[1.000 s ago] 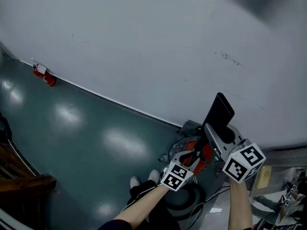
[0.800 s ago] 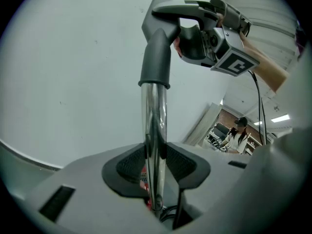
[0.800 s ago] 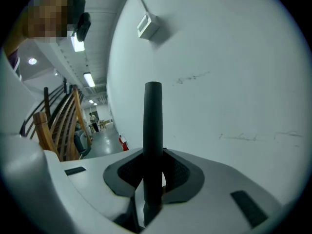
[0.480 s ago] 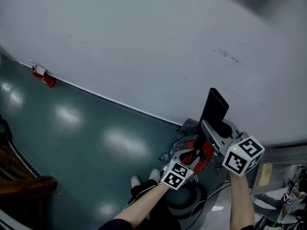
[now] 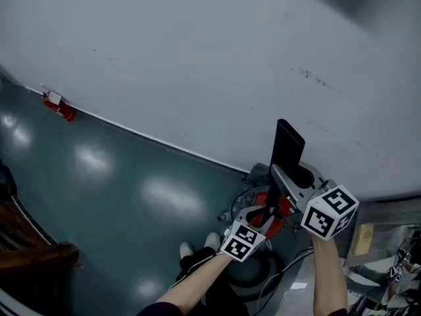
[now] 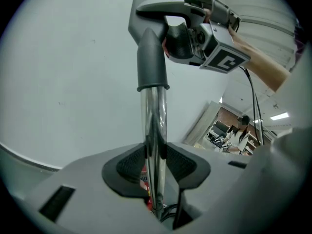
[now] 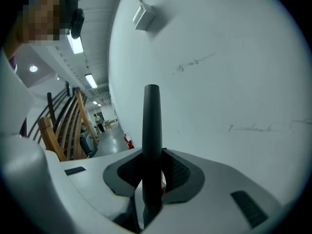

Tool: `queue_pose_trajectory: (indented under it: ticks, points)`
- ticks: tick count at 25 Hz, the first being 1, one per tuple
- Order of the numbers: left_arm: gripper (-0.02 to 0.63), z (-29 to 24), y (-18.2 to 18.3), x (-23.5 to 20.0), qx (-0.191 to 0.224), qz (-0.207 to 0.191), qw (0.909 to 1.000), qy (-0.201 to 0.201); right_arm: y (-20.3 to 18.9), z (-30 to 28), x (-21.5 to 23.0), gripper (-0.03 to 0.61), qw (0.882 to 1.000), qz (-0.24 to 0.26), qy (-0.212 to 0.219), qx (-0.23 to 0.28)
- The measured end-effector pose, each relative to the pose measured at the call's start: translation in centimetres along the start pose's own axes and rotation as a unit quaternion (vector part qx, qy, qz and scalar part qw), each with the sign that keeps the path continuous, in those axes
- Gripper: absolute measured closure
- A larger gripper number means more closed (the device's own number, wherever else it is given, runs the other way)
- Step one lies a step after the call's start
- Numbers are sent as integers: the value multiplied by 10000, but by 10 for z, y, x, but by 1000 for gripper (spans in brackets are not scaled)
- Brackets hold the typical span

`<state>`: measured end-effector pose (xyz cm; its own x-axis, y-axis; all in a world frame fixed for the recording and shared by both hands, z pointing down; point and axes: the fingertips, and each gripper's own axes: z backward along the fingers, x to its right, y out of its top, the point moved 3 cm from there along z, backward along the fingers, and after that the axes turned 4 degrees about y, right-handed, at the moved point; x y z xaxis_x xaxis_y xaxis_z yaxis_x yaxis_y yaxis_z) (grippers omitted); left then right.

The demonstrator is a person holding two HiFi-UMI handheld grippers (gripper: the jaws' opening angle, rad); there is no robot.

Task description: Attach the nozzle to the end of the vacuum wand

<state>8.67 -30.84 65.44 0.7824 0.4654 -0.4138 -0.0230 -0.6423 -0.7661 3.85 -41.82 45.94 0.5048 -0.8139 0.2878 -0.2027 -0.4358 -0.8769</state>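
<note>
Nozzle (image 5: 288,143) in right gripper (image 5: 293,180) swung from rightward lean to nearly upright, tip shifted left

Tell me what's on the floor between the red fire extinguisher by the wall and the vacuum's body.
Nothing: in the head view, the green floor from the fire extinguisher to the vacuum's body is bare, showing only light reflections.

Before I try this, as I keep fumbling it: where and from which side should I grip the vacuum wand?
Grip the vacuum wand on its straight chrome tube, below the grey cuff, coming from the side so the fingers close across the round shaft, as the left gripper does; that likely leaves the end free.
</note>
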Motion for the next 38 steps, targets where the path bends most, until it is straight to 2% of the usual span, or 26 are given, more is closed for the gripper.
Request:
queue_pose_trajectory:
  ticks: [4,9,15,21,25,35,38]
  points:
    - [479,-1,0,-2,1,37,10000,7,0,0,4,486,9999,-42,-78,98]
    - [479,0,0,-6,-18,73,10000,-3,-1,-2,-14,486,9987,485,-101,127]
    - [479,-1,0,-3,-14,20,10000,10,-1,4,0,486,9995,89,-166,242]
    - [479,0,-1,-6,-62,57,10000,7,-5,-3,-20,486,9968,756,-182,200]
    - [479,1,-1,-3,-63,20,10000,-14,-5,4,-11,486,9987,371,-181,314]
    - [479,-1,0,-7,35,151,9999,-13,-6,7,-15,482,9979,510,-185,365]
    - [476,-3,-3,-7,-79,63,9999,1,-2,17,-17,449,9972,470,-162,559]
